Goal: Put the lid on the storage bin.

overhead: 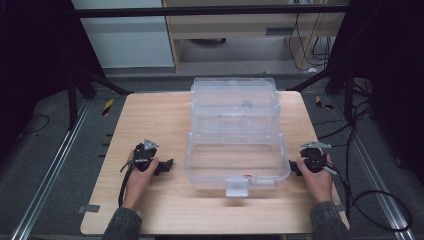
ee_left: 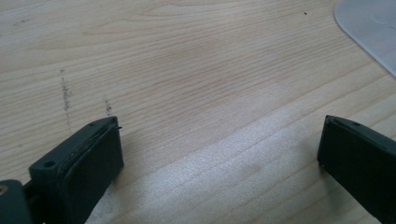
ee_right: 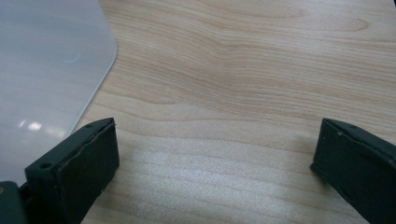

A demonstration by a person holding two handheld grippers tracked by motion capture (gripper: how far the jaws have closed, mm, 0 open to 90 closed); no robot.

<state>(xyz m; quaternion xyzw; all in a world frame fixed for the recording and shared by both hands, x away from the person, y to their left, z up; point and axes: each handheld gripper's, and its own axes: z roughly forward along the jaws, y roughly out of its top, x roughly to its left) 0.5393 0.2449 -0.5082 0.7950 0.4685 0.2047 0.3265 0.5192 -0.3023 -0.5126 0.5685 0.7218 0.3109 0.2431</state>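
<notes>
Resting low on the wooden counter (overhead: 150, 122), the left gripper (overhead: 167, 163) sits at about 8 o'clock from the counter's middle, held by the person's left hand (overhead: 138, 176). Its fingers (ee_left: 84, 163) are released and spread wide, with bare wood grain between them in the left gripper view; they grasp nothing. A rounded corner of the clear plastic bin (ee_left: 373, 28) shows at 1 o'clock in that view, apart from the fingers.

At about 4 o'clock on the counter the right gripper (overhead: 294, 167) is held by the right hand (overhead: 320, 181), just beside the bin's right wall. Its fingers (ee_right: 79, 168) are also released and wide apart, empty, with wood between them. In the right gripper view the bin's frosted surface (ee_right: 46, 70) fills the 10 o'clock area, its curved edge running down close to the left finger; whether they touch cannot be told.

The bin (overhead: 235, 135) stands in the middle of the counter between the two grippers, reaching toward 12 o'clock. It is see-through, with stepped walls, and a small pale latch (overhead: 236, 187) at its near edge, at 6 o'clock. Black cables (overhead: 380, 200) trail from the right gripper off the counter toward 4 o'clock.
</notes>
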